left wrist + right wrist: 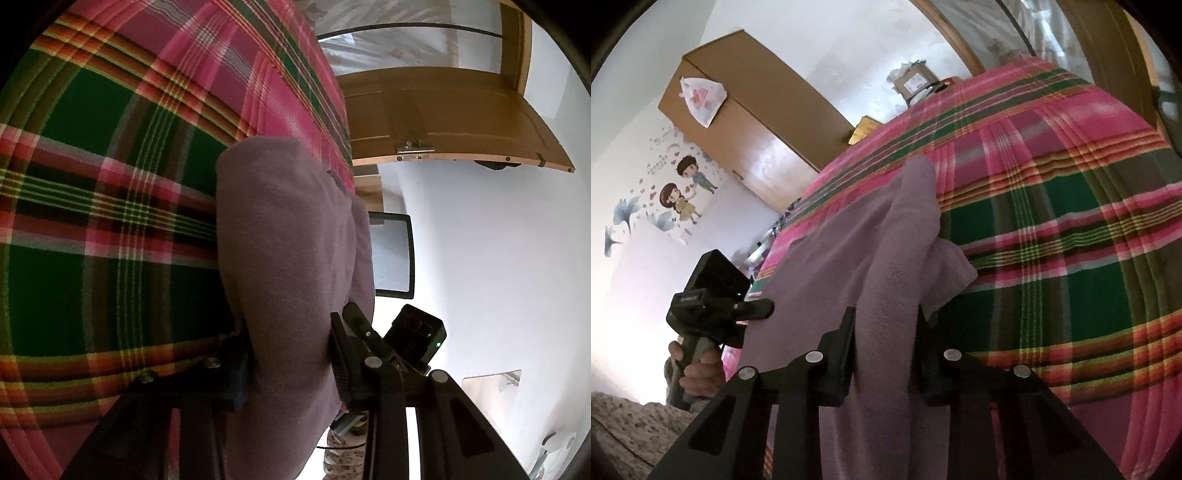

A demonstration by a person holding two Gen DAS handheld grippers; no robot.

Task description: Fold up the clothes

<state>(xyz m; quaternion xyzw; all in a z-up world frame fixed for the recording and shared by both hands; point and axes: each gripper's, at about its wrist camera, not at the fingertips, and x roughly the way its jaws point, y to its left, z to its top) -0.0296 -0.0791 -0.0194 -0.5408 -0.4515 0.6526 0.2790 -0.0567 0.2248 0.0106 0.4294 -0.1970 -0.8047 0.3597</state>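
A mauve garment (pixel 288 258) lies bunched along the edge of a bed covered with a plaid blanket (pixel 110 206), and both grippers have hold of it. In the left wrist view the left gripper (pixel 291 365) is clamped on a thick fold of the cloth, its two pads pressed against either side, with the fabric bulging up and forward past the fingertips. In the right wrist view the right gripper (pixel 886 354) is likewise clamped on a raised ridge of the same garment (pixel 894 258), which rises between the pads and flops over toward the blanket (pixel 1052 240). The rest of the cloth spreads flat to the left, reaching the other gripper (pixel 753 310), held by a hand (pixel 698 373) just off the bed's edge. Beyond the garment the blanket stretches wide and bare, giving plenty of open room on the bed. Off the bed's edge in the left view are a white wall (pixel 480 258), a wooden door (pixel 443 122) and a mesh chair back (pixel 391 254); in the right view, a wooden wardrobe (pixel 757 122) stands by the far side.
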